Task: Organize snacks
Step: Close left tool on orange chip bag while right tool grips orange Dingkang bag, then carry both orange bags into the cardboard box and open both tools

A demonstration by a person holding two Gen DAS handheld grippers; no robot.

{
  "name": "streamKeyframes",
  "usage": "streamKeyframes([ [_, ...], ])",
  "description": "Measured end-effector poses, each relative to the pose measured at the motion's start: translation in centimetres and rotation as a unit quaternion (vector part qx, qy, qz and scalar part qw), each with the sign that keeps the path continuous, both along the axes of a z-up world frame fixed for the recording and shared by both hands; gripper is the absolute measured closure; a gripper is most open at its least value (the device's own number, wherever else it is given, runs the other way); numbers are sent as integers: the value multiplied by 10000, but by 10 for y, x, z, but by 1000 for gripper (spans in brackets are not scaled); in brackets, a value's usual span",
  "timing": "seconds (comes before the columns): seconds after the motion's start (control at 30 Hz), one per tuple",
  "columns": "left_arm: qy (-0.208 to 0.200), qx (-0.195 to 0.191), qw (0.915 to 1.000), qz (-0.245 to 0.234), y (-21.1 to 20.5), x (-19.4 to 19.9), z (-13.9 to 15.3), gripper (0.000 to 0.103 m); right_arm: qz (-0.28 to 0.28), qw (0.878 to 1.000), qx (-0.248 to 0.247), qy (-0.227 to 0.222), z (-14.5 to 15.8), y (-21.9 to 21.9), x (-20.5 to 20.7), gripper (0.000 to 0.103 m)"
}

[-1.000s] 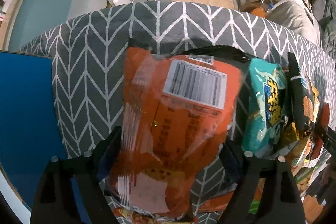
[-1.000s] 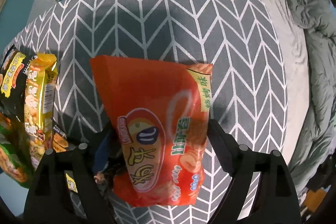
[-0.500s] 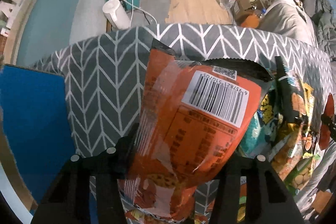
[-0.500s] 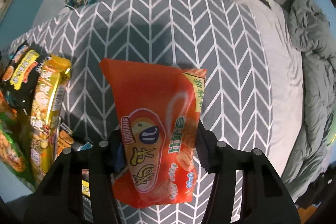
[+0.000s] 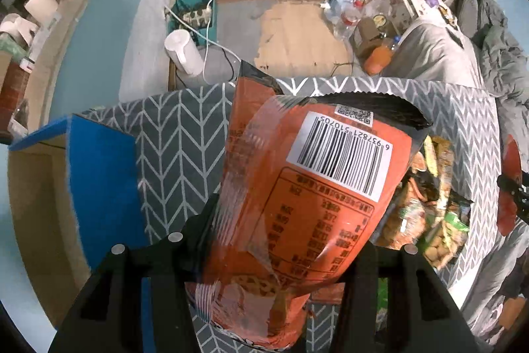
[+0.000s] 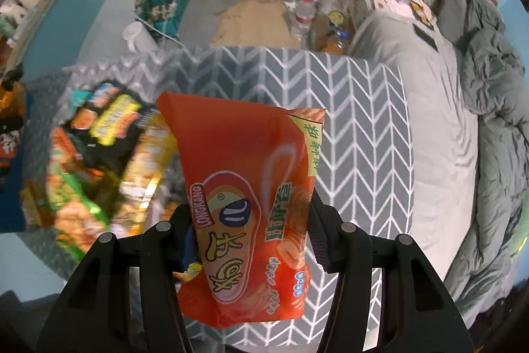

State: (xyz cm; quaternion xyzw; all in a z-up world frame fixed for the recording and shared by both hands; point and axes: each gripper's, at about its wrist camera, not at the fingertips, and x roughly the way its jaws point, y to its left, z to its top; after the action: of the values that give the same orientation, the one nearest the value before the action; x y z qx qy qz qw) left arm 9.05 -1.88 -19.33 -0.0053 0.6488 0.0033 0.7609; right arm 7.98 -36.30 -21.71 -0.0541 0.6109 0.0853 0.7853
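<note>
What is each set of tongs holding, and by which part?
Left tongs: orange snack bag, barcode side up, pinched across its lower half. Right tongs: red-orange chip bag, pinched across its middle.

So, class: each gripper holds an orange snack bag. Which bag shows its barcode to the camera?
The bag in the left gripper: that orange bag shows a white barcode label, while the right gripper's bag shows its printed front logo.
</note>
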Motion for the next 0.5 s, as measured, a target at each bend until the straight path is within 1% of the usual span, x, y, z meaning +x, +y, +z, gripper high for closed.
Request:
streamKeyframes([
  [0.27,-247,-159,9994,-164,-9,-18,32,50,601,9978,110,-241,42,47,-2,49],
  [0.5,-501,-256,9984,-73,0,-35,61,50,938,9944,192,-443,74,83,-2,49],
])
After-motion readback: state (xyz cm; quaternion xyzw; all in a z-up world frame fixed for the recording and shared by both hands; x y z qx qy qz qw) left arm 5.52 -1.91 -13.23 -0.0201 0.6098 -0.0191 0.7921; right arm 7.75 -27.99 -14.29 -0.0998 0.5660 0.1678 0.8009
